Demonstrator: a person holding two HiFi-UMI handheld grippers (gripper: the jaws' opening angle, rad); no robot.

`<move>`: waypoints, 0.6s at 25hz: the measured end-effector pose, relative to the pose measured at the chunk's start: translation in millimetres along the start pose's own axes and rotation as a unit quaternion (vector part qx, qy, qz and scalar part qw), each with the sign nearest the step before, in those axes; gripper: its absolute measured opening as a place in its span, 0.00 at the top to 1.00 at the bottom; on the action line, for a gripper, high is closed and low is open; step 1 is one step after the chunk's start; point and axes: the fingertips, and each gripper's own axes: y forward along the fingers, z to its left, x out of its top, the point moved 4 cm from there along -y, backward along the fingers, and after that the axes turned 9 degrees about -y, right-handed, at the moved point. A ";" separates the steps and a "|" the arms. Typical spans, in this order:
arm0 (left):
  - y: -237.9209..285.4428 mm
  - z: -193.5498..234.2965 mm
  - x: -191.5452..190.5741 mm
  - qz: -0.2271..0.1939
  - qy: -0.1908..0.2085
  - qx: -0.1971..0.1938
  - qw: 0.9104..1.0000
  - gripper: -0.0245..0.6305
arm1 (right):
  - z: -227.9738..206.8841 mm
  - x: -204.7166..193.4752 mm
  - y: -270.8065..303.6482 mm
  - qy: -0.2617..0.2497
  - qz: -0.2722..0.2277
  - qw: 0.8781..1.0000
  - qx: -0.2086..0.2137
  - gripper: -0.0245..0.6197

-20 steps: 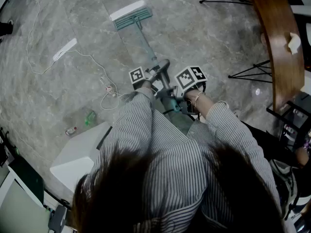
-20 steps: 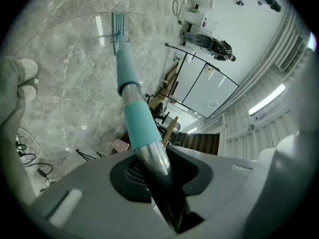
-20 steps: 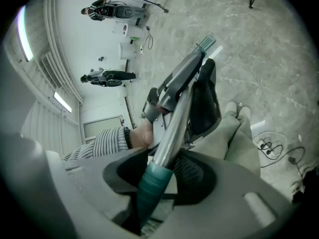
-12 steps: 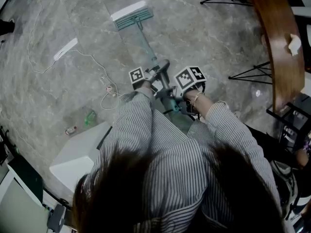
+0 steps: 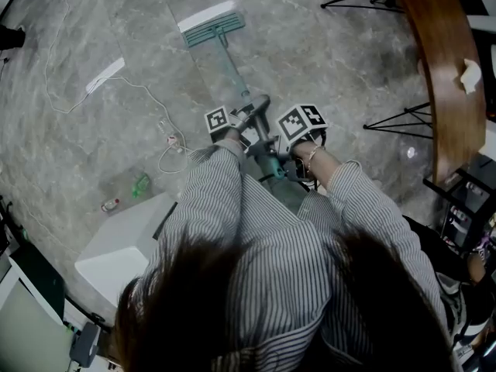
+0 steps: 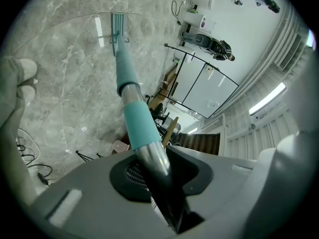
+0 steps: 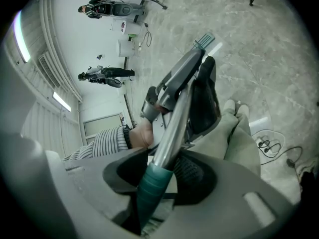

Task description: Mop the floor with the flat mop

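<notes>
The flat mop's teal-and-white head (image 5: 211,23) lies flat on the grey marble floor (image 5: 325,53) ahead of me. Its pole (image 5: 235,74) slants back to both grippers. My left gripper (image 5: 246,121) is shut on the mop pole, which runs as a teal and metal shaft (image 6: 133,114) out between its jaws to the mop head (image 6: 117,22). Just behind it, my right gripper (image 5: 271,152) is shut on the pole's lower, teal-gripped end (image 7: 157,179). The right gripper view shows the left gripper (image 7: 179,83) farther up the pole.
A white power strip (image 5: 105,74) and loose cable (image 5: 167,134) lie on the floor at left, near a small green item (image 5: 140,185). A white box (image 5: 124,246) stands at my left. A curved wooden counter (image 5: 446,60) and black tripod legs (image 5: 395,118) are at right.
The mop head has shifted very slightly to the right and farther away. Both grippers keep their hold on the pole.
</notes>
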 end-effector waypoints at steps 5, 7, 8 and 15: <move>11.2 -4.4 0.1 -0.009 -0.008 -0.013 1.000 0.84 | 0.3 6.8 -12.8 -0.009 0.005 1.000 -0.002 0.73; 18.0 -6.7 -0.6 -0.014 -0.012 -0.016 1.000 0.84 | -0.2 10.1 -20.6 -0.011 0.008 1.000 -0.002 0.72; 21.6 -7.9 -0.7 -0.017 -0.012 -0.017 1.000 0.84 | -0.5 11.8 -24.4 -0.012 0.010 1.000 -0.001 0.72; 41.0 -18.5 6.6 -0.026 -0.011 -0.026 0.999 0.84 | -1.7 29.7 -40.4 -0.023 0.021 0.999 -0.007 0.72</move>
